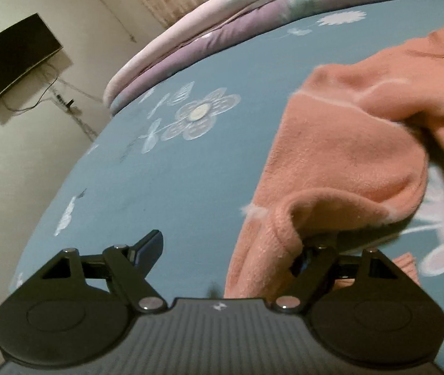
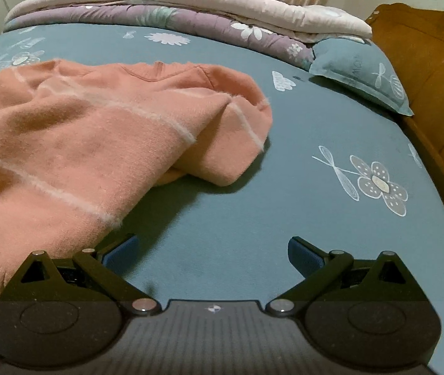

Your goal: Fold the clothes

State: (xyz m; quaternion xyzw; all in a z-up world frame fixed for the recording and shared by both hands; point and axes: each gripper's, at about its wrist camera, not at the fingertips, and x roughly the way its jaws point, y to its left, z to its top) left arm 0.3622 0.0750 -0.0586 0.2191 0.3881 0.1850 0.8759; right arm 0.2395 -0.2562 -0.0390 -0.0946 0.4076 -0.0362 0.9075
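Salmon-pink fuzzy knit sweater with thin pale stripes (image 2: 75,131) lies crumpled on the bed with a teal flower-printed sheet (image 2: 253,187), not flat and not yet folded. One part is bunched over itself, and the ribbed hem hangs close to the near edge of the bed in the right wrist view.

The left gripper (image 1: 240,243) has its jaws spread wide. One jaw stands free over the sheet, while the other is hidden under a fold of the sweater, so the cloth drapes on it but is not pinched. The right gripper (image 2: 212,250) also has its jaws released and holds nothing; it hovers over bare sheet, just beside the sweater's edge.

The risk is probably in the next grasp. Because the knit is thick and doubled, the left jaws could close on two layers at once, and then a pull would drag the whole heap instead of spreading it. The fuzzy cloth may also catch on the hidden jaw. A folded lilac and cream floral quilt (image 2: 165,9) lies at the far side, well apart.
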